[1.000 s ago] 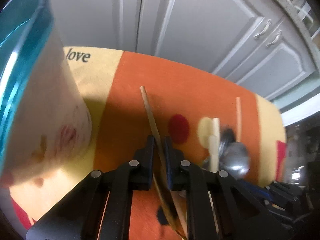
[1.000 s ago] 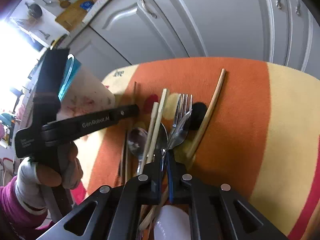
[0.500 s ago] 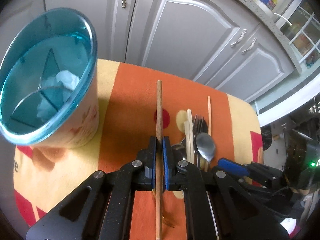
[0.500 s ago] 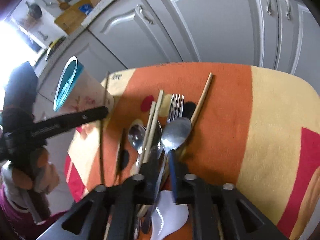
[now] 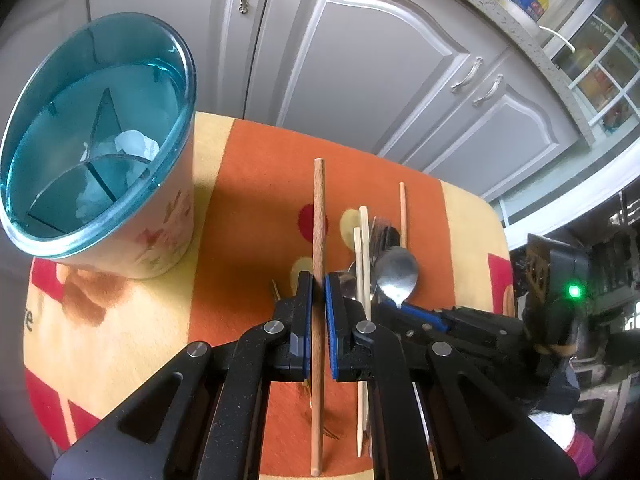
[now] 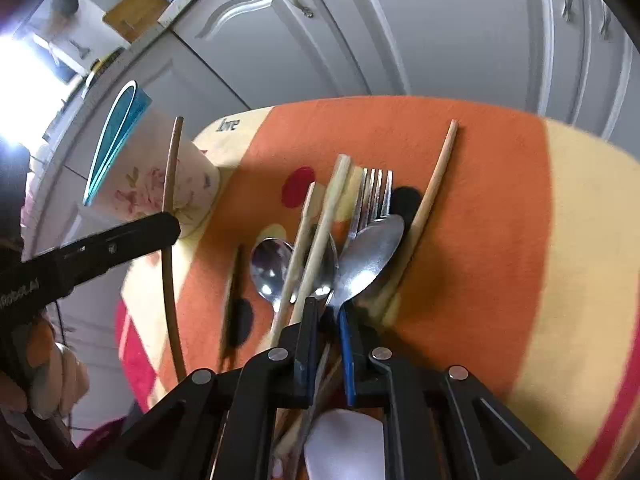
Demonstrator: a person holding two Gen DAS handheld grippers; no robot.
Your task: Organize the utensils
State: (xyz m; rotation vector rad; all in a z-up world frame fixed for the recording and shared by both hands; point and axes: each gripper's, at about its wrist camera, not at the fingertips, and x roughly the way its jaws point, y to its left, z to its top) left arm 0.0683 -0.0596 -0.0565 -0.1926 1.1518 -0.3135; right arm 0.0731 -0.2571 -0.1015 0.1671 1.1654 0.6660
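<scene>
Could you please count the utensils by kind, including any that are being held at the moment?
Brown chopsticks: 2
Pale chopsticks: 2
Metal spoons: 3
Fork: 1
Total: 8

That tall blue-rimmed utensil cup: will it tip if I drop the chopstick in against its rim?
Probably stable, but not certain. The cup flares upward from a narrower base, so a sideways knock at the rim could rock it. It looks nearly empty, only crumpled paper inside, so likely light. The cloth beneath may give slightly.
</scene>
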